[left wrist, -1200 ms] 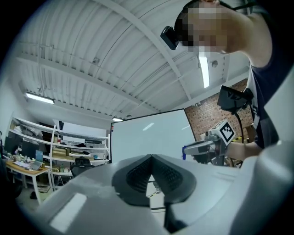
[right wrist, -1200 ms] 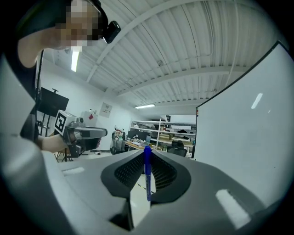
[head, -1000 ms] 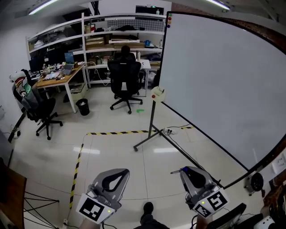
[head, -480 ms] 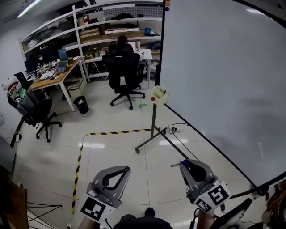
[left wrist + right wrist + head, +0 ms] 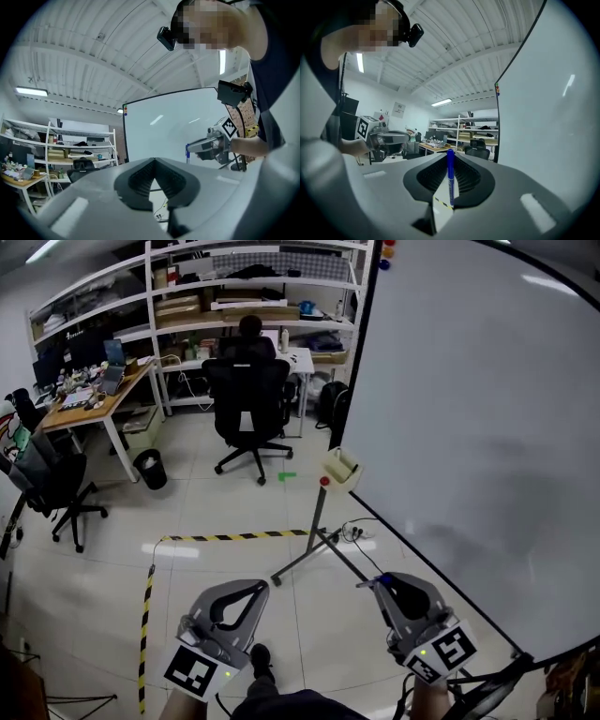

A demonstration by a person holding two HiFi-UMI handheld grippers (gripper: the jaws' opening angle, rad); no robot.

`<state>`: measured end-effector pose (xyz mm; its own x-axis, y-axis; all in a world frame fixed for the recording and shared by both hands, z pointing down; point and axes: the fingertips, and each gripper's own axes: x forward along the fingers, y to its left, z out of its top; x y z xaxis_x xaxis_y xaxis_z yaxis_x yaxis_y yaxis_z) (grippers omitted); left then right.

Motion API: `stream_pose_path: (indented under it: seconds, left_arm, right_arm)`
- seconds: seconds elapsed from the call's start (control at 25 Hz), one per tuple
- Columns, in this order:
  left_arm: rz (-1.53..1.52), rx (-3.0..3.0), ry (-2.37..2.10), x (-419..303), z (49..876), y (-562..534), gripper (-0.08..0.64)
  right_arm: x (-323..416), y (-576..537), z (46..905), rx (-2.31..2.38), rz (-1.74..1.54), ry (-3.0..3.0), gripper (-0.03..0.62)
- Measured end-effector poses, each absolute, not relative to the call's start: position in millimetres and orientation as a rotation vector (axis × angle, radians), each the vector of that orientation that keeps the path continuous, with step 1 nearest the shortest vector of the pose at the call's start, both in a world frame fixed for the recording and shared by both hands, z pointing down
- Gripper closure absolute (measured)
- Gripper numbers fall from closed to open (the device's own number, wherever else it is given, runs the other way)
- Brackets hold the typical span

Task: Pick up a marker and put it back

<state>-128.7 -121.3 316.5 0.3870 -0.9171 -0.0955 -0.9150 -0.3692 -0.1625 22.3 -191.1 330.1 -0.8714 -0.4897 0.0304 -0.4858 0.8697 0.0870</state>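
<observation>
Holding the blue marker [image 5: 450, 180] upright, pinched between its jaws, the right claw [image 5: 450, 153] is on the return step. The left claw [image 5: 154, 161] is closed and empty. Next, likely: reach the small tray [image 5: 340, 468] at the whiteboard [image 5: 469, 409] edge and release.

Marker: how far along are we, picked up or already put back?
Done: the pickup. The right gripper is shut on the blue marker, which stands upright between its jaws.
In hand: the marker is held in the air beside the whiteboard. The left gripper is shut and empty.
Left: putting it back. It rests on nothing yet, and its place isn't clear from these views.
</observation>
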Motion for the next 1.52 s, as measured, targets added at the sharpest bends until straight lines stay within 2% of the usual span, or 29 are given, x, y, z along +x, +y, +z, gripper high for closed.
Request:
stream_pose_path:
  seconds: [0.36,0.84,1.04,1.52]
  left_arm:
    - [0.019,-2.549,1.463,-223,304,-240,0.557]
    - [-0.015,-2.633,1.352,-260,321,-353,0.557]
    - [-0.185,-2.580,1.377,-284,334,-424,0.557]
    - [-0.200,-2.737,1.358,-306,386,-542,0.557]
  right_arm:
    - [-70,-282,319,0.925,-0.182,-2.908,0.548]
    - [-105,-399,330,1.134,-0.107,-2.841,0.548]
    - [-119,-479,350,1.207,-0.052,-2.832,0.547]
    - [-160,-588,430,1.238,0.010,-2.619,0.546]
